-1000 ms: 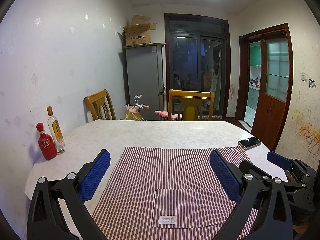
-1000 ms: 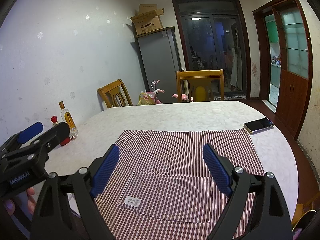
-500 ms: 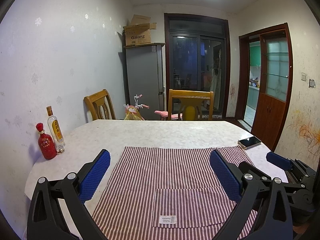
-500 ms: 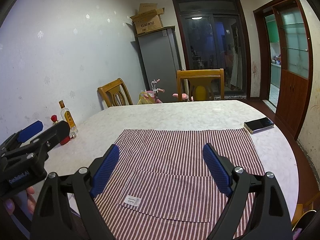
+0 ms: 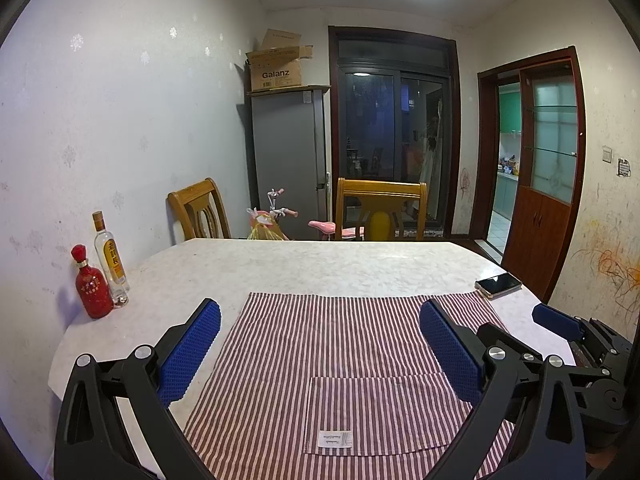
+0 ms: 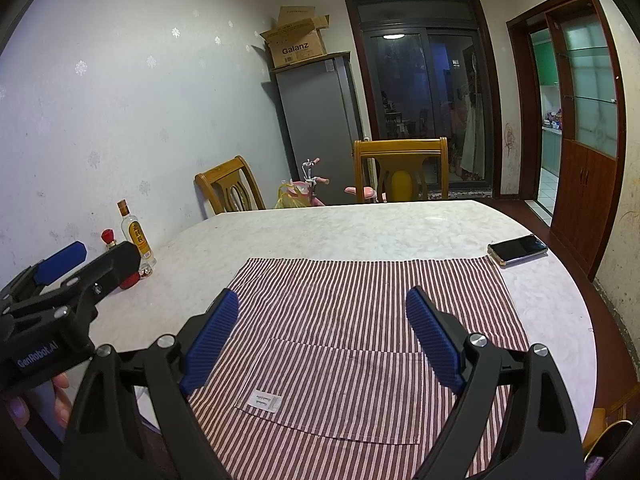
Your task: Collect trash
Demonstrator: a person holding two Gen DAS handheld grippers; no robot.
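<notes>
Closest in, at the bottom of each wrist view, the left gripper [image 5: 320, 348] and the right gripper [image 6: 322, 336] hang over the near table edge, both with blue pads spread wide and nothing between them. Just beyond lies a striped cloth [image 5: 352, 344], flat across the middle of the frame, a small white label [image 5: 335, 439] sewn on near its lower edge. Further out on the marble table [image 5: 304, 268], two bottles, one red [image 5: 91, 284] and one clear [image 5: 109, 256], stand together at the left edge, and a phone [image 5: 498, 283] rests at the right, just off the cloth's far corner. I can pick out no scrap, wrapper or bin anywhere on the tabletop, so where the trash is I cannot say: this fits a table already picked clean as well as one where the litter lies out of view. Beyond the far edge stand two wooden chairs [image 5: 380, 208].
</notes>
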